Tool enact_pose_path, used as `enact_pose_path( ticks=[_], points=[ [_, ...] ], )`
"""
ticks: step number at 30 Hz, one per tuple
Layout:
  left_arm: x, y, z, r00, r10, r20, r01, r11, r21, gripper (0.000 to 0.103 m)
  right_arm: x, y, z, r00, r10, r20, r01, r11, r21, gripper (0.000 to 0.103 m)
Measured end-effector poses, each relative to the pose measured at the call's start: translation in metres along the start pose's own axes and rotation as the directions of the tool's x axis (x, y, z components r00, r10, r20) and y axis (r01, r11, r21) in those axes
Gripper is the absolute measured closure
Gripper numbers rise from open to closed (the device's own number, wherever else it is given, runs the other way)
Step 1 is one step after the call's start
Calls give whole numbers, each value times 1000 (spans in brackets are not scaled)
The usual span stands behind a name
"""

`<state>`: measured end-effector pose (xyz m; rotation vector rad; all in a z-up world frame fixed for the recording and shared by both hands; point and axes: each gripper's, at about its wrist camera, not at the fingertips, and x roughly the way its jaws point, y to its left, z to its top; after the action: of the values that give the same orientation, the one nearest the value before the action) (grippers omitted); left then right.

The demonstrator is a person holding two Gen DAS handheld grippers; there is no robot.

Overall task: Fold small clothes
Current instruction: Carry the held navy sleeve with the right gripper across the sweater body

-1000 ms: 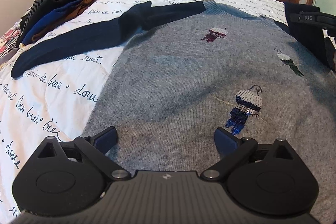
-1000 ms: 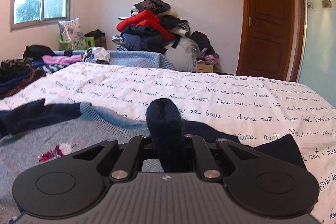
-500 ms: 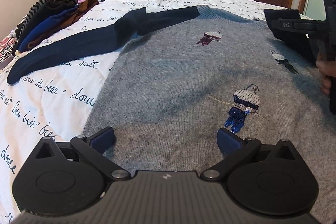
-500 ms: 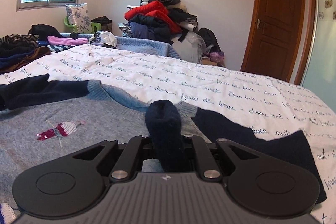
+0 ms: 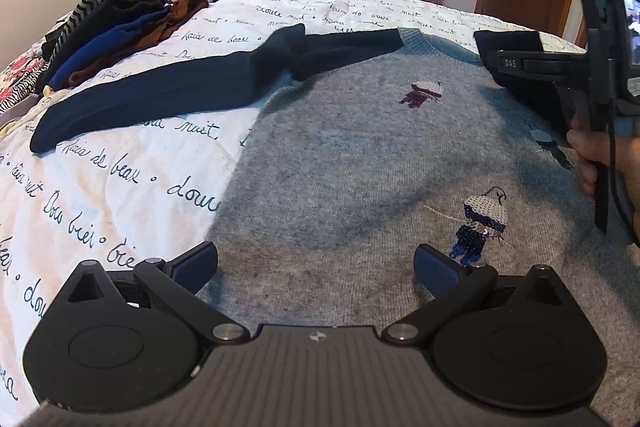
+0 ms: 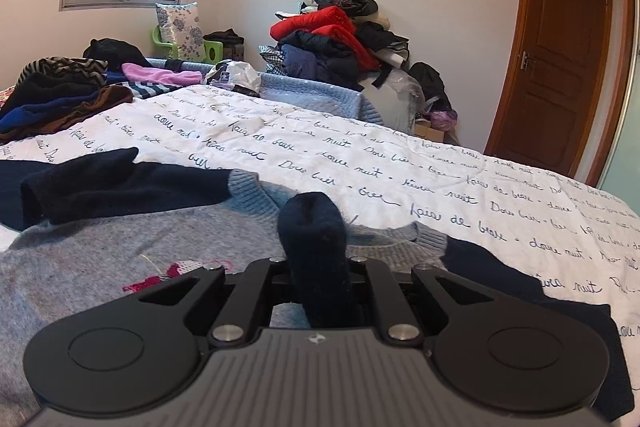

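A grey knit sweater (image 5: 360, 163) with navy sleeves and small embroidered figures lies flat on the bed. Its left navy sleeve (image 5: 168, 95) stretches out to the left over the quilt. My left gripper (image 5: 316, 267) is open and empty, low over the sweater's lower part. My right gripper (image 6: 316, 267) is shut on the cuff of the right navy sleeve (image 6: 314, 227) and holds it raised over the sweater's chest (image 6: 120, 251). It also shows in the left wrist view (image 5: 520, 67) at the right edge, with the person's hand.
The white quilt (image 5: 100, 187) with dark script covers the bed. Stacked dark clothes (image 5: 108, 23) lie at the far left. A heap of clothes (image 6: 340, 43) stands against the back wall. A brown door (image 6: 560, 59) is at the right.
My right gripper has carried the navy sleeve cuff leftward, from the quilt's side in over the sweater's chest. My left gripper has stayed open and shifted slightly left.
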<state>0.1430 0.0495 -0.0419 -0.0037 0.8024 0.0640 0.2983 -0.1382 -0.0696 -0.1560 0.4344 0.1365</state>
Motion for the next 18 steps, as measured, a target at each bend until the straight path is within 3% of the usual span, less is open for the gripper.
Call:
enact_pose_path(
  ticks=[18],
  points=[
    [-18, 11, 4, 1000, -12, 17, 12, 1000, -4, 0, 33, 63, 19, 999, 38, -3, -39, 993, -116, 94]
  ],
)
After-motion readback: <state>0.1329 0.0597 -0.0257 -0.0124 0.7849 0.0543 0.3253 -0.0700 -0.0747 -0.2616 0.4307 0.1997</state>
